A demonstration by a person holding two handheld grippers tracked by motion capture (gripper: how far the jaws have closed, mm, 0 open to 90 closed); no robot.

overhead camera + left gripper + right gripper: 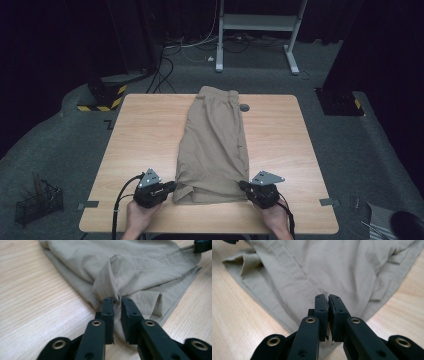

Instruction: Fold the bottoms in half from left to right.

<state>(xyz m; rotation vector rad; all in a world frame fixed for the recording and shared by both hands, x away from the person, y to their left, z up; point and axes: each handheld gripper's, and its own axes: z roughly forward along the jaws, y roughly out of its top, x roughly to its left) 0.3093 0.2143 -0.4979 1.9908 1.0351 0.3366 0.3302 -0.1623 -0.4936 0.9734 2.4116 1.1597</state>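
Khaki shorts (215,145) lie folded lengthwise down the middle of the wooden table (140,135), waistband at the far edge, hem near me. My left gripper (172,187) is at the hem's near left corner, shut on a pinched fold of the shorts (140,272) that bunches up between its jaws (117,301). My right gripper (243,186) is at the near right corner, its jaws (328,298) shut on the fabric (332,267) there. A hand holds each gripper at the table's front edge.
A small dark round disc (244,107) sits on the table beside the waistband. A wire basket (37,205) stands on the floor at the left, a white frame (260,25) behind the table, and cables on the carpet.
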